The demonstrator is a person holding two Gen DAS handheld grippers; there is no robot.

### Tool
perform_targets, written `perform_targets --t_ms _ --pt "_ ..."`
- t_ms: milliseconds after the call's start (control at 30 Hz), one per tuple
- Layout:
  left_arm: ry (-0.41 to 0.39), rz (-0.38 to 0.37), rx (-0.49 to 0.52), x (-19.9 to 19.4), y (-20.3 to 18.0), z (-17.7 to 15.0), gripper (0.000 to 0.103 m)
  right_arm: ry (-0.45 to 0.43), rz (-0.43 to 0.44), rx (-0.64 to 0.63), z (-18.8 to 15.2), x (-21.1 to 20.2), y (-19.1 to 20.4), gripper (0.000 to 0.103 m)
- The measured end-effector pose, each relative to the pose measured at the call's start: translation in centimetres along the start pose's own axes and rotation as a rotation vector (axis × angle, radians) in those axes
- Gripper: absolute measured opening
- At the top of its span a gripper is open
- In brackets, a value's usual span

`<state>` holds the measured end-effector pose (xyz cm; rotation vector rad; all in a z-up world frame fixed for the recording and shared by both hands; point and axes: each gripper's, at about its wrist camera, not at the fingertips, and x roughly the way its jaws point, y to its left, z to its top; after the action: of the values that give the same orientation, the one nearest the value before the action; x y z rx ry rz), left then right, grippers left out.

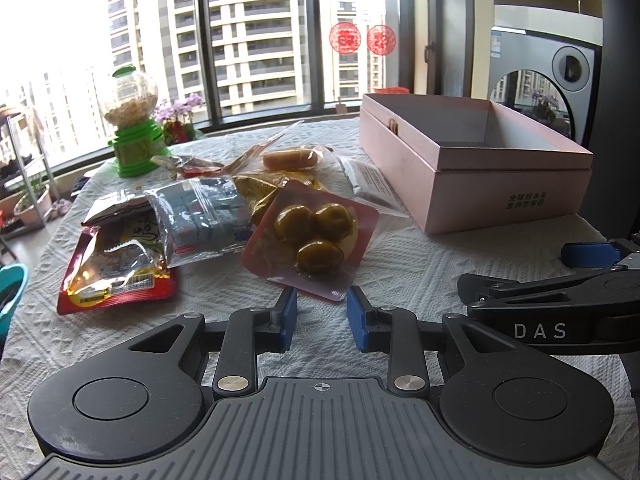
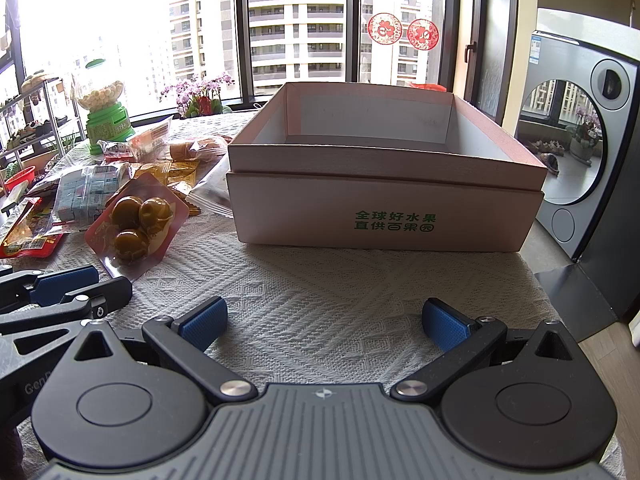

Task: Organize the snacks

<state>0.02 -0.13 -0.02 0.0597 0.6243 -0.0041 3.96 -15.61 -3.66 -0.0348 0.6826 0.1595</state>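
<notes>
**Soft pouches first, empty box waiting**

Heaped on the white tablecloth (image 1: pixel 400 272): sealed snack packs, nearest a pink vacuum pouch of braised eggs (image 1: pixel 312 236). Likely light, slick, floppy film over firm lumps; best pinched at the flat sealed edge, not across the eggs. Just short of that edge: left gripper (image 1: pixel 322 318), narrowly parted, empty. Right gripper (image 2: pixel 324 320) spread wide, empty, facing the open pink box (image 2: pixel 384 200).

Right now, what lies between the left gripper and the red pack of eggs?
Only bare white tablecloth. In the left wrist view the left gripper stands open just short of the red egg pack, whose near corner points into the gap; nothing else intervenes.
</notes>
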Motion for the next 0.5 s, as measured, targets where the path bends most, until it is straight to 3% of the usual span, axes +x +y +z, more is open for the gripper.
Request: perform_targets --t_ms 500 --pt "-0.001 0.006 0.009 0.02 -0.13 0.0 0.032 0.0 -0.001 -0.001 -0.02 -0.01 -0.02 0.103"
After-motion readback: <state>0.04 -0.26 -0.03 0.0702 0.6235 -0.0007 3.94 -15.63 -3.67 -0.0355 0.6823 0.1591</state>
